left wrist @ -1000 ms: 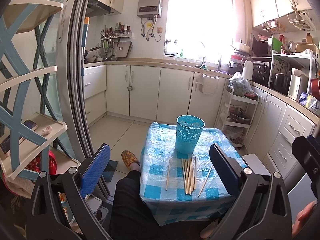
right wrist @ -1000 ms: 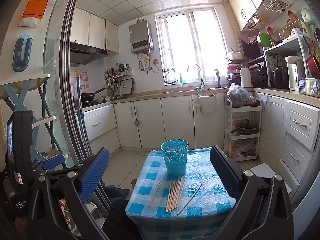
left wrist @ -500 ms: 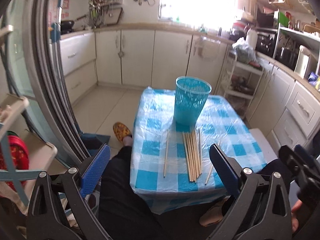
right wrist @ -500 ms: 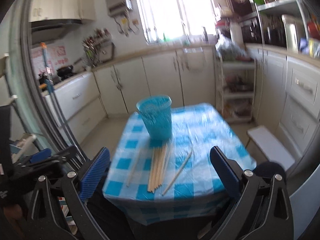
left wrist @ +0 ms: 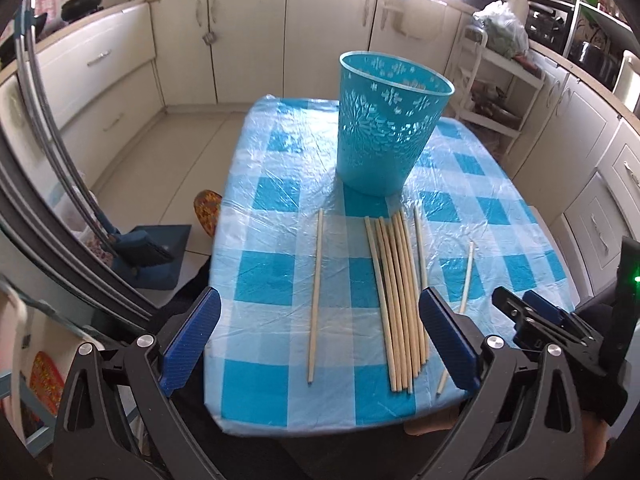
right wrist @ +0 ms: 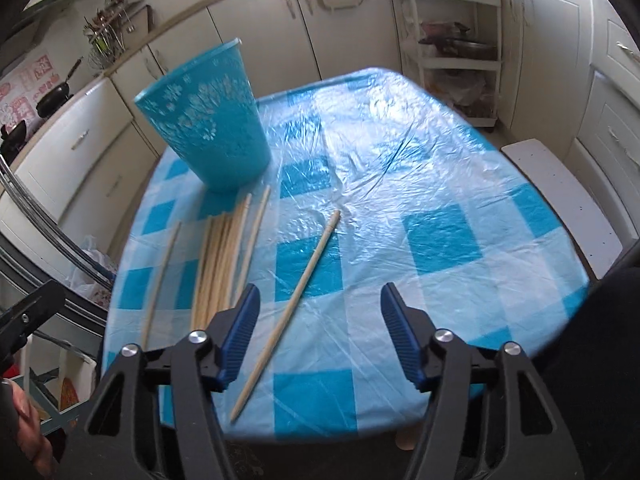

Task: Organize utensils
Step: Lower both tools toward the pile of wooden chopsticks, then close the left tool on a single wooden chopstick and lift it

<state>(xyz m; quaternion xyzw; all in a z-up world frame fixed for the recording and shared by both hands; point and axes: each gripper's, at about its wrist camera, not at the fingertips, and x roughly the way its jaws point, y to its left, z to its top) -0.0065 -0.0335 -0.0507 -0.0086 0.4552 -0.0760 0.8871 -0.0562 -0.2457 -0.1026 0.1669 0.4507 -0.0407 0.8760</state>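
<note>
Across mid-frame, a blue-checked table [left wrist: 280, 200] fills the white-cabinet kitchen [left wrist: 248, 40]; left gripper [left wrist: 318, 342] and right gripper [right wrist: 320, 332] both spread wide, holding nothing.

I see my right gripper [right wrist: 320, 334] spread wide, holding nothing, above the near edge of the checked tablecloth [right wrist: 440, 184]. A lone chopstick [right wrist: 294, 300] lies near the gripper's left finger; left of that chopstick sits the bundle [right wrist: 218, 256], below the blue basket [right wrist: 212, 120].
</note>
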